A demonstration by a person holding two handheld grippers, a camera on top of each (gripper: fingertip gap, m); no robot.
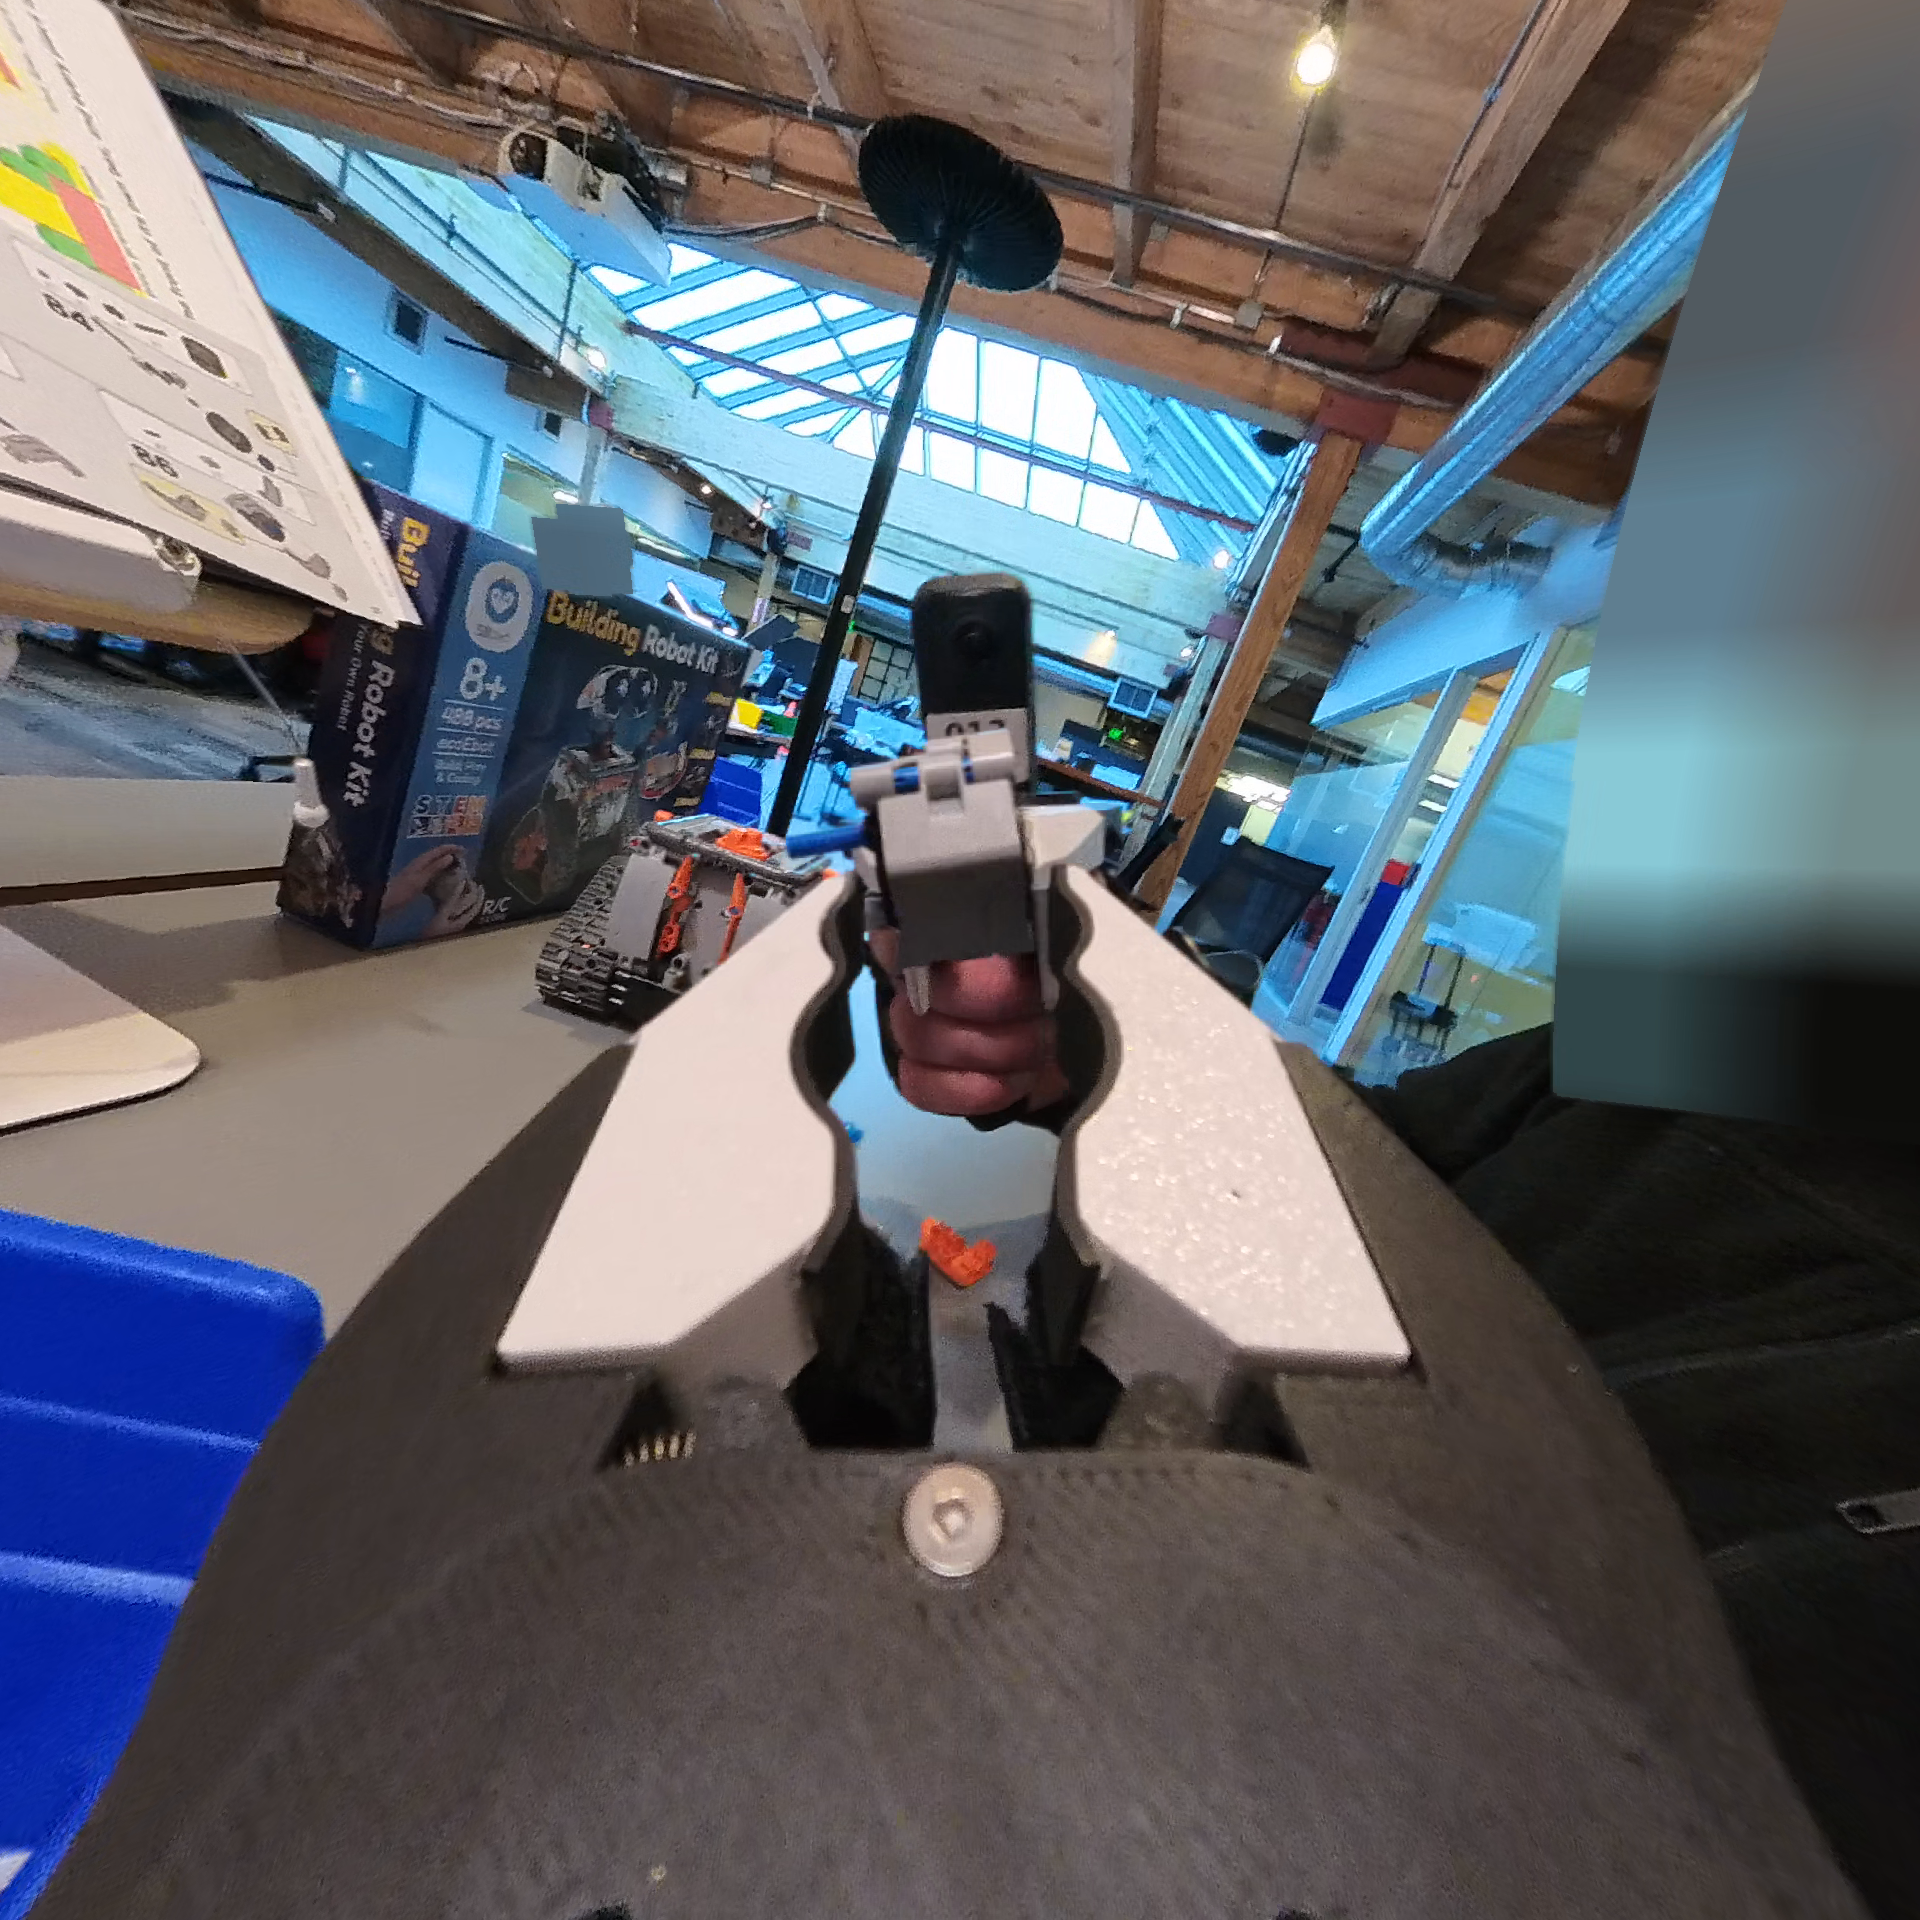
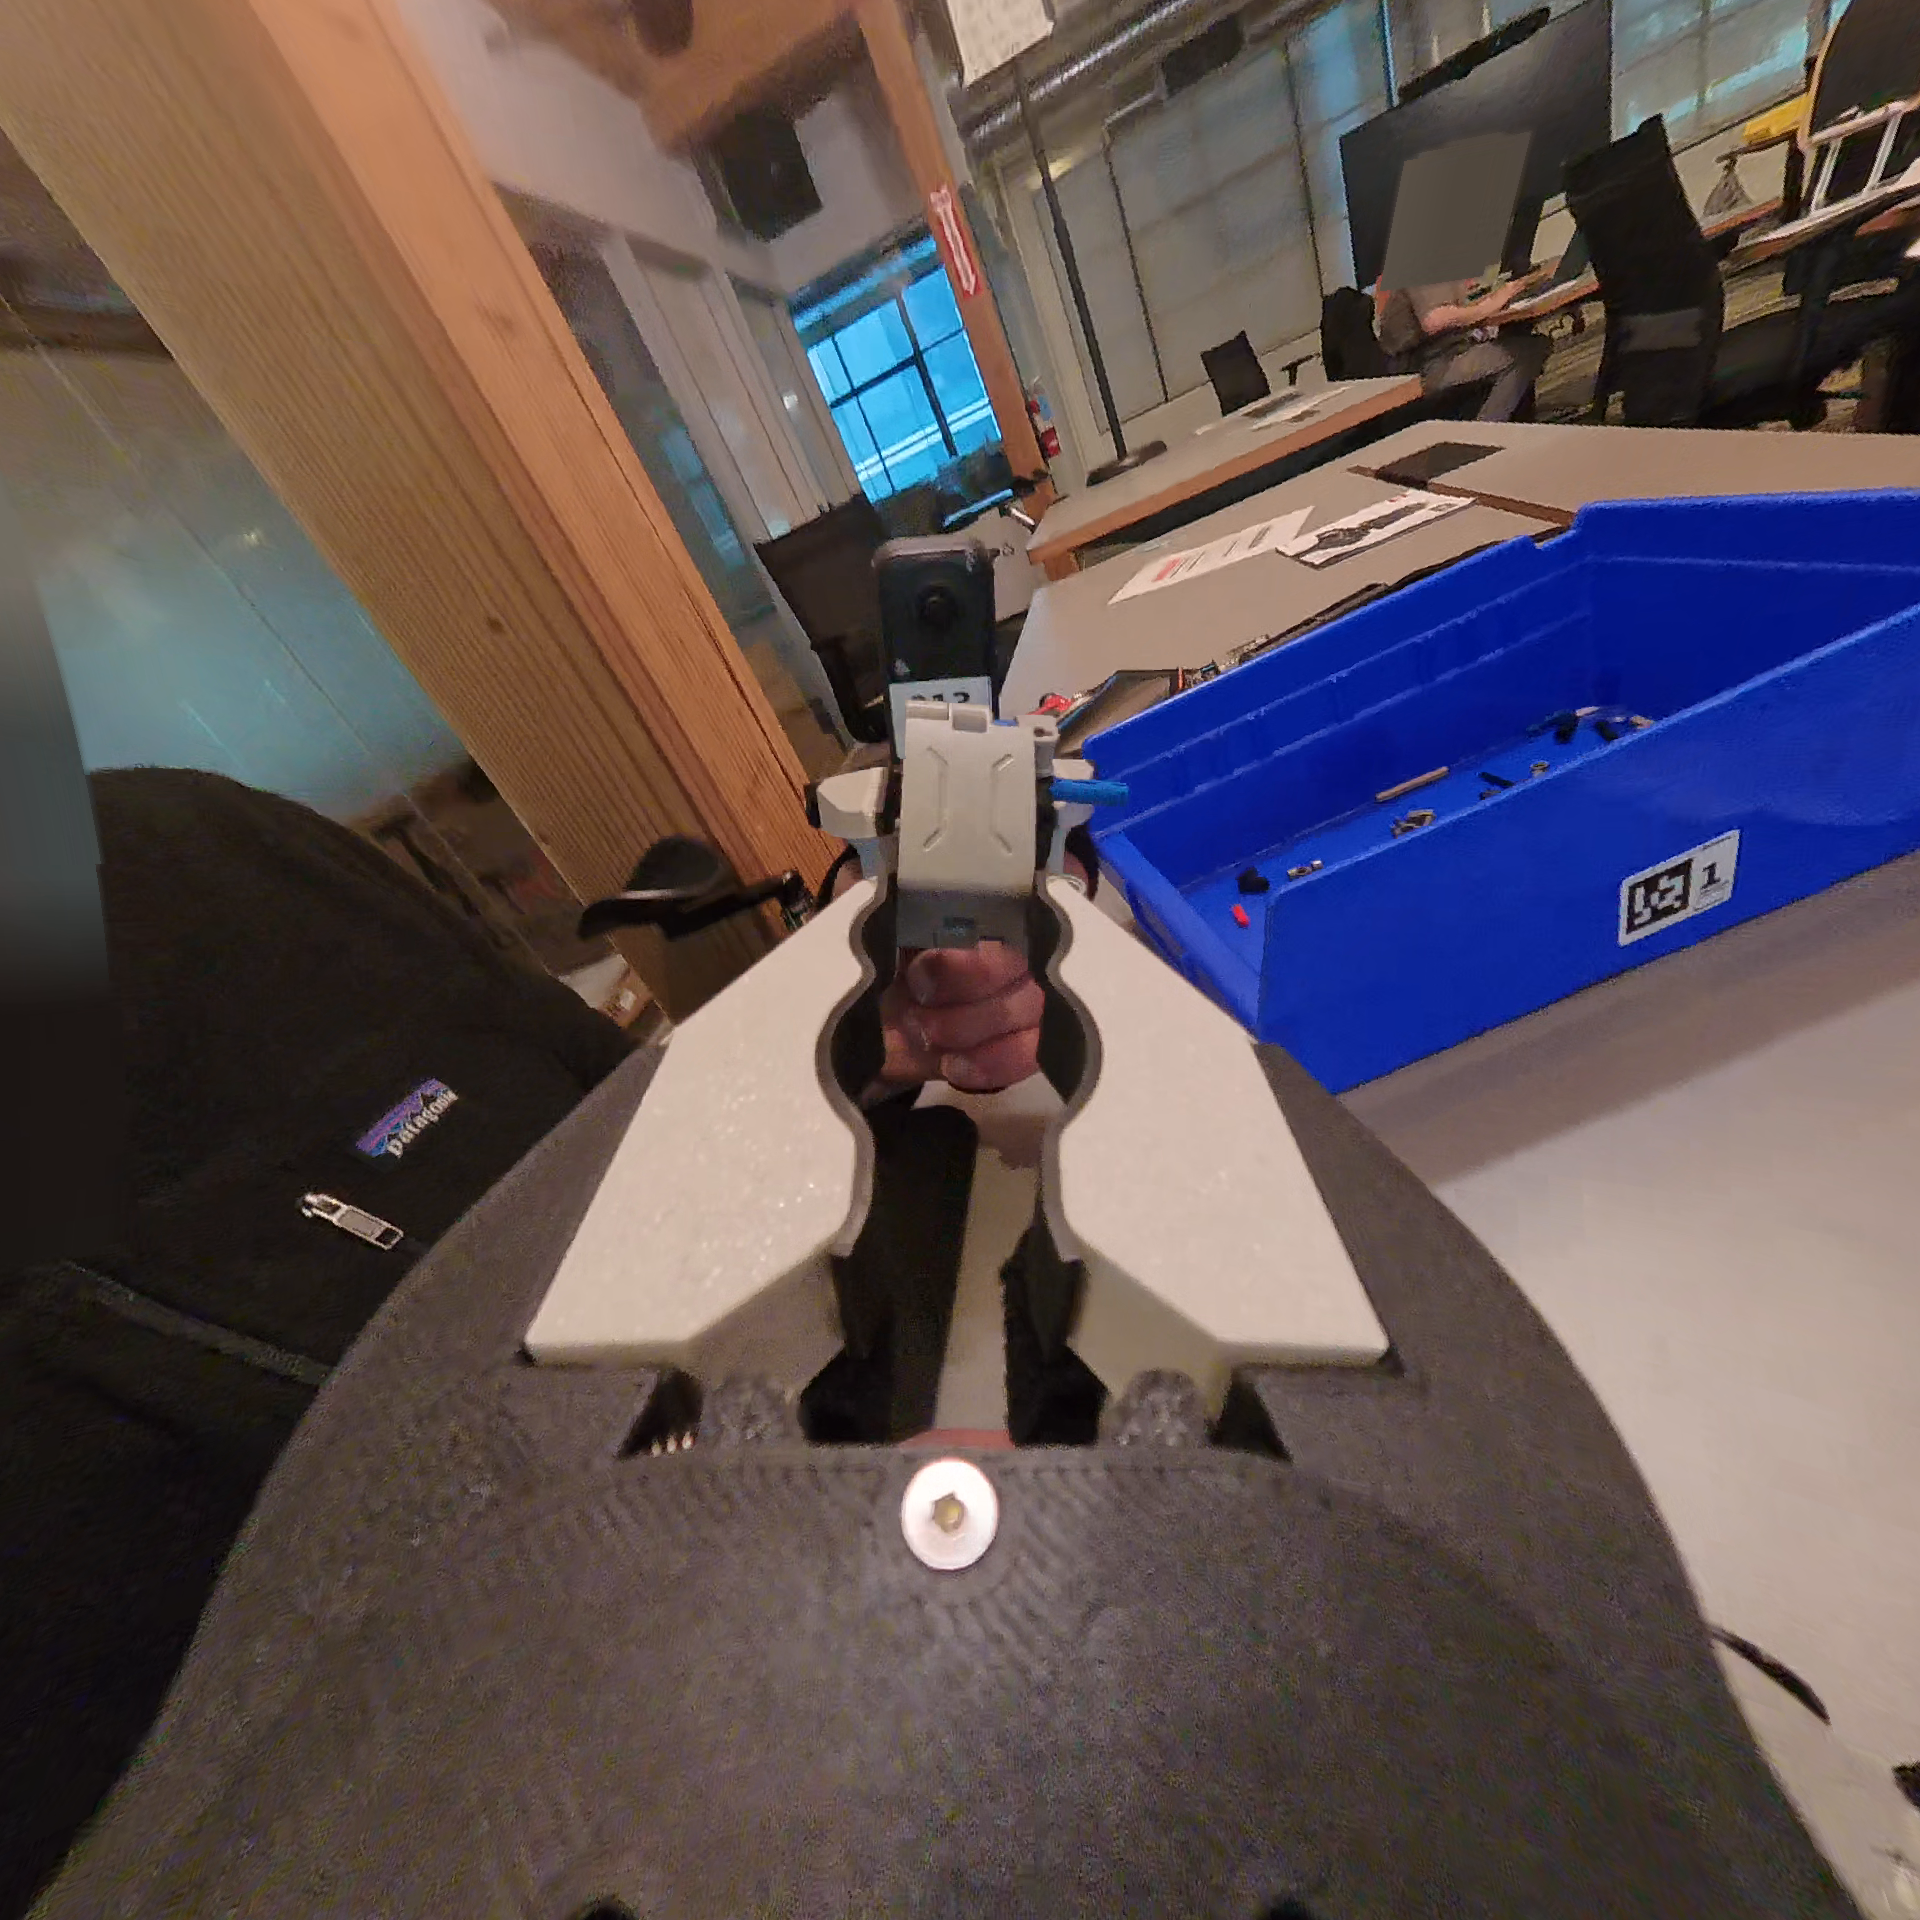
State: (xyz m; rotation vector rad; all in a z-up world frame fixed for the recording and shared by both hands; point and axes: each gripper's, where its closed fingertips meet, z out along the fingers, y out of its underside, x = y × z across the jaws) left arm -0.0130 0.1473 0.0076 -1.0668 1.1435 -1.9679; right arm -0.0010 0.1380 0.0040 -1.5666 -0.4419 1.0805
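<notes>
A small grey brick assembly (image 1: 951, 862) with a blue pin sticking out of one side is held in the air between both grippers, which face each other. My left gripper (image 1: 951, 904) is shut on its lower part. My right gripper (image 2: 956, 904) is shut on the same assembly, which shows in the right wrist view (image 2: 966, 821) with its blue pin pointing right. Each view shows the other gripper's camera and the hand that holds it just behind the assembly.
A tracked grey-and-orange robot model (image 1: 665, 914) and a kit box (image 1: 499, 748) stand on the grey table (image 1: 312, 1039). An orange piece (image 1: 956, 1252) lies below the left gripper. A blue bin (image 2: 1558, 935) holds small parts. A wooden post (image 2: 416, 416) and a black jacket (image 2: 312, 1143) are at the left. The tips of both grippers are at nearly the same place.
</notes>
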